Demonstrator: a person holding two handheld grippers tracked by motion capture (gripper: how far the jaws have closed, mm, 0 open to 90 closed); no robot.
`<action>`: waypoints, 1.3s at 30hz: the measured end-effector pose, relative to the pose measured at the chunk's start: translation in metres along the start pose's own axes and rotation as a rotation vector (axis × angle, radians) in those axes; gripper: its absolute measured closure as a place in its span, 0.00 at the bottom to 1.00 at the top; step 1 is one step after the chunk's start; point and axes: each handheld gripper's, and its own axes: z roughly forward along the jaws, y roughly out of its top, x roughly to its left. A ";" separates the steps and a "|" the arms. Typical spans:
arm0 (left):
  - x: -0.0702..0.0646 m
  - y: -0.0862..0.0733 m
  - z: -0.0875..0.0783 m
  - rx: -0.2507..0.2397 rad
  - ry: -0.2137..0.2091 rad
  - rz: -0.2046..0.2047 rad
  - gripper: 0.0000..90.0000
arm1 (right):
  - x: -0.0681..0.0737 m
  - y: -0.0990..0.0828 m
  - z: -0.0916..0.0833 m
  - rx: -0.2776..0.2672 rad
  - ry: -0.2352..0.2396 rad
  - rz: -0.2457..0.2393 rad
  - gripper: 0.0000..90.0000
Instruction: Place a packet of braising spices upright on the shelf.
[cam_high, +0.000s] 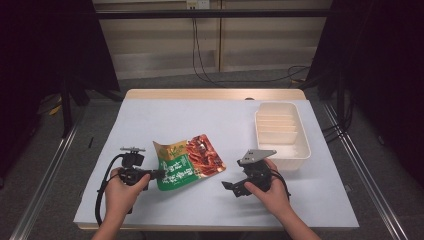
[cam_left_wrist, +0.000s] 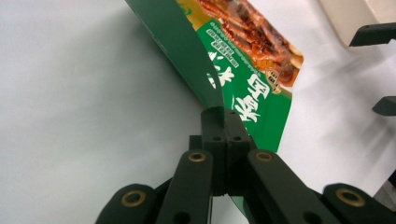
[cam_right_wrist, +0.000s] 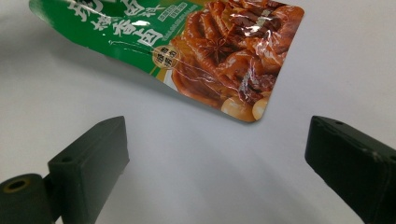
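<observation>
A green and red snack pouch (cam_high: 189, 162) lies near the middle of the white table cover, its left edge lifted. My left gripper (cam_high: 159, 174) is shut on that green edge; in the left gripper view the jaws pinch the pouch (cam_left_wrist: 243, 93) at my left gripper (cam_left_wrist: 225, 122) tip. My right gripper (cam_high: 231, 188) stands open to the right of the pouch, apart from it. In the right gripper view the pouch (cam_right_wrist: 205, 46) lies ahead, its red corner just beyond my open right gripper (cam_right_wrist: 219, 144).
A cream tray with dividers (cam_high: 281, 134) stands at the right back of the cover. The table's front edge (cam_high: 215, 226) runs just below both hands. Dark curtains and cables lie beyond the table.
</observation>
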 end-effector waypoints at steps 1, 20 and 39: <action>-0.002 0.004 -0.001 0.001 0.003 0.008 1.00 | 0.000 0.000 0.000 -0.001 -0.002 -0.001 0.06; -0.057 0.122 -0.050 0.163 0.078 0.271 1.00 | 0.001 0.004 -0.002 -0.003 0.016 -0.011 0.06; -0.125 0.172 -0.049 0.306 0.053 0.537 1.00 | -0.010 0.042 -0.027 0.034 0.110 -0.038 0.04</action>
